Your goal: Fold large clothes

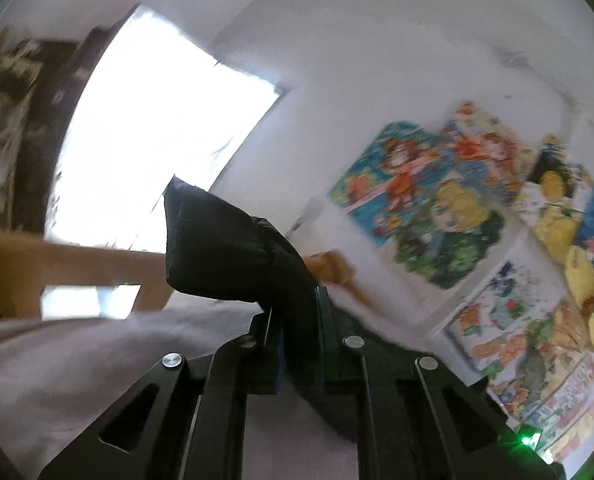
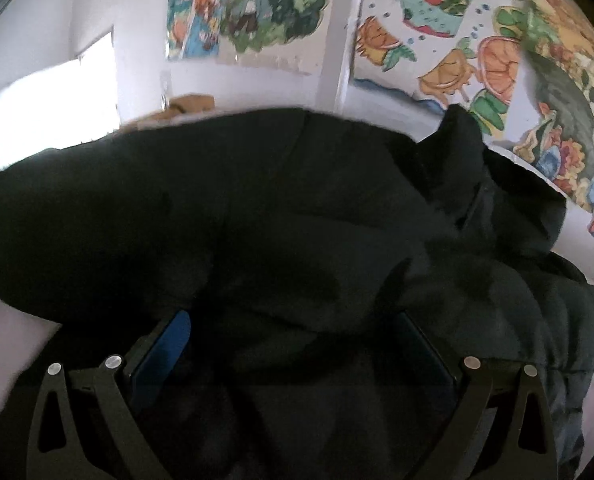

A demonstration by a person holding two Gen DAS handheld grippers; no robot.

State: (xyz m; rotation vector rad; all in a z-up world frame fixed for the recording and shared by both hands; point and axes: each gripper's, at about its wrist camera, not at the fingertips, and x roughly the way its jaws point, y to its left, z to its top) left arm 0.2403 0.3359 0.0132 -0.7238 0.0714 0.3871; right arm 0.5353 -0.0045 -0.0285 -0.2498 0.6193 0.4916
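Observation:
A black padded jacket is the garment. In the left wrist view my left gripper [image 1: 297, 308] is shut on a fold of the black jacket [image 1: 225, 248], and a puffy end of it stands up above the fingers, lifted over the pale bed sheet [image 1: 77, 360]. In the right wrist view the jacket [image 2: 297, 208] fills most of the frame, bunched in thick folds. My right gripper [image 2: 293, 332] is open, its blue-padded fingers [image 2: 169, 344] spread wide with jacket fabric lying between them.
Pale lilac bedding [image 2: 5, 340] lies under the jacket. A white wall carries colourful cartoon posters [image 1: 437, 208] on the right. A bright window [image 1: 157, 140] is at the left, with a tan wooden frame [image 1: 57, 264] below it.

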